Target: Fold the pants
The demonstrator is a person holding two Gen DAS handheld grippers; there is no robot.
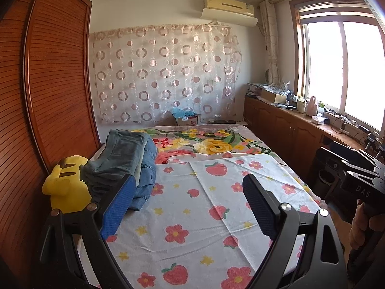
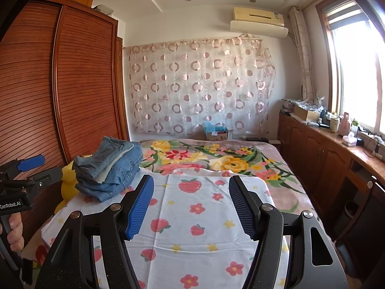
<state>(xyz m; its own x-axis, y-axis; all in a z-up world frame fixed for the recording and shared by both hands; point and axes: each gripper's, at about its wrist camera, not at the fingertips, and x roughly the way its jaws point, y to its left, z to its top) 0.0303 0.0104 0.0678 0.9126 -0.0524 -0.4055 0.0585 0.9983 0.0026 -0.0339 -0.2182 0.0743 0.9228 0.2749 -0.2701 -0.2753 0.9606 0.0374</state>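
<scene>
— On the bed's far left corner, the pants (image 2: pixel 109 168) sit folded in a stack, half resting on a yellow toy (image 1: pixel 66 180). They could slide off.

— Both the left gripper (image 1: pixel 190 207) and right gripper (image 2: pixel 191 204) are open and empty. Only the right view shows the stack's layers; the left gripper's finger partly hides it, I think.

Bed cover: white strawberry-and-flower sheet (image 1: pixel 207 207) spread over a floral blanket (image 1: pixel 216 142).
Plush toy: yellow (image 1: pixel 65 180), at the bed's left edge, against the wardrobe.
Wardrobe: slatted brown wood doors (image 1: pixel 57 77), left of the bed.
Far wall: circle-patterned curtain (image 1: pixel 166 72), air conditioner (image 1: pixel 228 6) above it.
Right side: bright window (image 1: pixel 341 69) over a cluttered wooden surface (image 1: pixel 320 126).
</scene>
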